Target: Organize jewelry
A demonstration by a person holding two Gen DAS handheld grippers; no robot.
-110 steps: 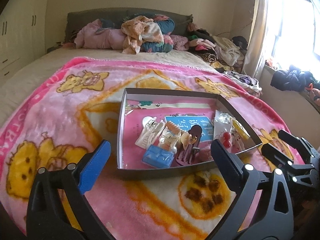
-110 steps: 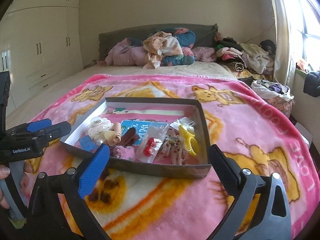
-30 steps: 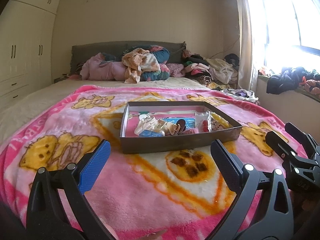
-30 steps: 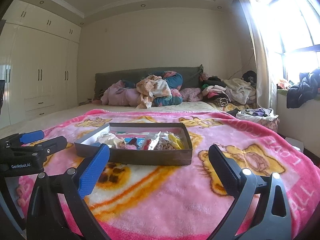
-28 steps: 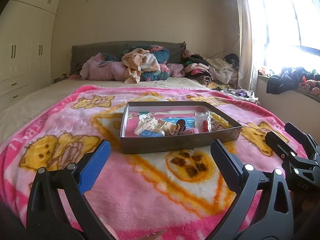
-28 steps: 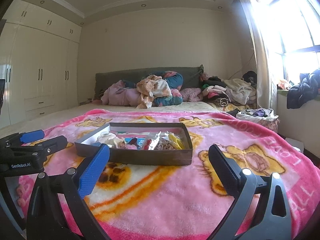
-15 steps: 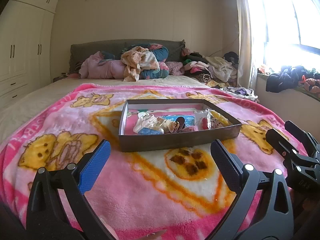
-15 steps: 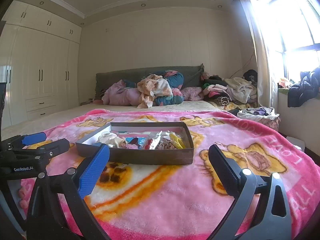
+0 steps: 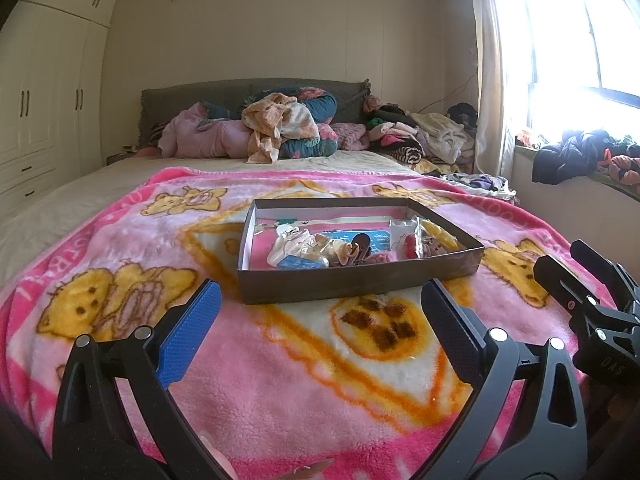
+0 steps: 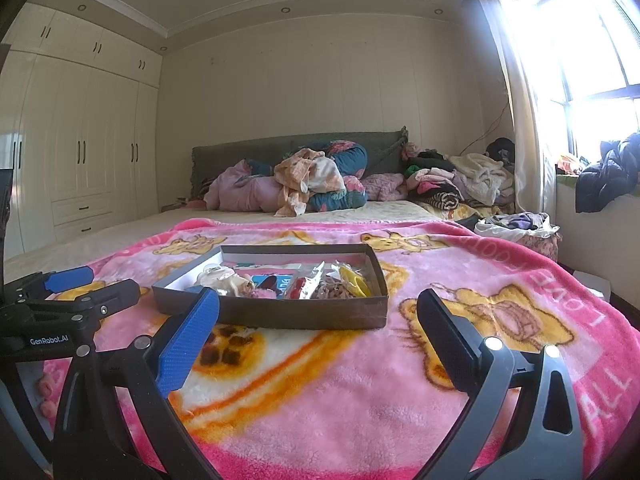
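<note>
A shallow dark cardboard tray (image 9: 360, 286) heaped with small jewellery and hair clips (image 9: 316, 246) is seen on the pink bear-print fleece blanket (image 9: 280, 368), short of which the left gripper (image 9: 320, 334) and right gripper (image 10: 316, 334) are held empty with jaws spread; one piece is best singled out before closing in.

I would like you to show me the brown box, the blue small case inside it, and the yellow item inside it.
brown box (image 9: 352, 286), left wrist view, front wall.
blue small case (image 9: 298, 263), left wrist view, top face.
yellow item (image 10: 354, 282), right wrist view, middle.

Window (image 9: 580, 40) glare blown out at right; room evenly daylit; fisheye-bent edges.
</note>
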